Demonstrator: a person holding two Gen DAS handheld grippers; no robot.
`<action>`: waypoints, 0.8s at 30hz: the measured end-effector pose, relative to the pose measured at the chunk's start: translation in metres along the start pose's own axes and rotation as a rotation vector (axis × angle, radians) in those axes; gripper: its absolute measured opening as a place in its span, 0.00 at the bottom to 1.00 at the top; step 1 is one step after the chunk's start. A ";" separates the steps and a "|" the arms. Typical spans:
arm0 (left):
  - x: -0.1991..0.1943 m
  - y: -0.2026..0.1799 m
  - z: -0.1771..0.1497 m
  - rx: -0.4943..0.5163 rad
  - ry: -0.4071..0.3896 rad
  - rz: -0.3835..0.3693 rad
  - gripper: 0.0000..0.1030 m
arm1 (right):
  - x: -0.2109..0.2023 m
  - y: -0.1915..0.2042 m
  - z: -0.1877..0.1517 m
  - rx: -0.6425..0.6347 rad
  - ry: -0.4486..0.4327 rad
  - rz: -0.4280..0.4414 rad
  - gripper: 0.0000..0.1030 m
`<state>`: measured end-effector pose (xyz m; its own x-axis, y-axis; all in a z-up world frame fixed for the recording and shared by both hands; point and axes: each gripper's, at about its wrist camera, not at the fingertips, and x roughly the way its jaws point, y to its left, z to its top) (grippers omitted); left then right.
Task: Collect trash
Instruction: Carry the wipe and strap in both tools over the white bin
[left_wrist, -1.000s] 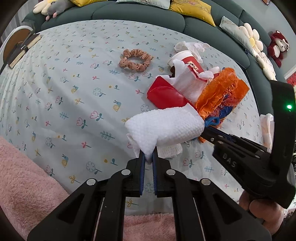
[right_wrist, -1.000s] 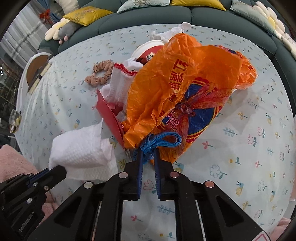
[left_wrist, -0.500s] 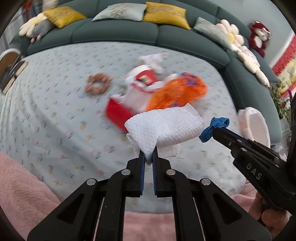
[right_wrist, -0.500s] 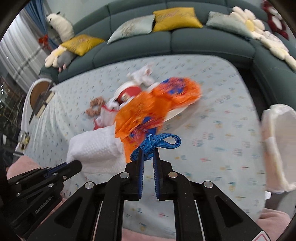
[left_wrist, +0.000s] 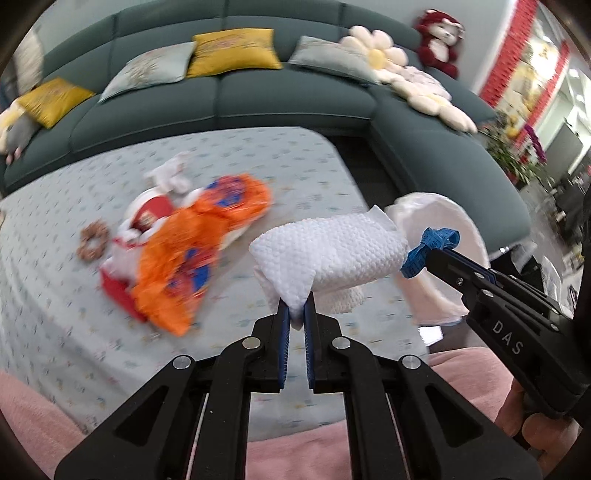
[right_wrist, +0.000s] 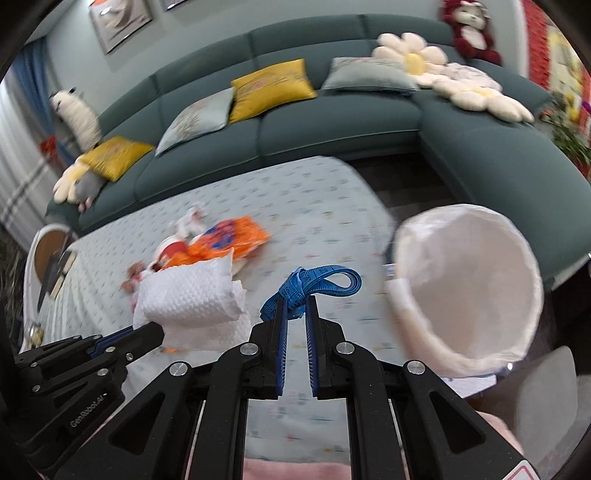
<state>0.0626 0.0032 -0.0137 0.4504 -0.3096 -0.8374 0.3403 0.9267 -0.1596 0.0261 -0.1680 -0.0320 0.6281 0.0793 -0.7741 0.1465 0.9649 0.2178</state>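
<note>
The left hand-held gripper (left_wrist: 296, 314) is clamped on a corner of a folded white paper towel (left_wrist: 328, 254), which sticks up and hangs in the air above the desk (left_wrist: 55, 314). The right hand-held gripper (right_wrist: 295, 306) is pinched on a knotted blue measuring tape (right_wrist: 314, 282), with one loop poking out to the side. Both are carried near each other, almost side by side. Just off the right end of the desk stands a trash bin with a white bag inside (right_wrist: 469, 288), its mouth wide open. This looks like the carry-and-drop step. To do it well, each piece should be right over the open mouth before the fingers let go, one at a time, so the light towel does not float past the rim. More trash lies back on the desk: an orange plastic bag (left_wrist: 199, 243), a red paper cup (left_wrist: 151, 214) and a crumpled white tissue (left_wrist: 171, 173). A brown scrunchie (left_wrist: 92, 242) lies beside them.
</note>
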 end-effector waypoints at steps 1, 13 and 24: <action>0.002 -0.010 0.002 0.016 -0.003 -0.007 0.07 | -0.004 -0.010 0.000 0.015 -0.008 -0.011 0.09; 0.029 -0.108 0.030 0.156 -0.009 -0.104 0.07 | -0.031 -0.118 -0.004 0.167 -0.064 -0.122 0.09; 0.063 -0.172 0.058 0.219 0.004 -0.174 0.10 | -0.022 -0.171 0.000 0.231 -0.068 -0.173 0.09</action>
<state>0.0804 -0.1880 -0.0091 0.3666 -0.4586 -0.8095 0.5823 0.7917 -0.1848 -0.0127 -0.3344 -0.0527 0.6271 -0.1058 -0.7718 0.4210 0.8796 0.2214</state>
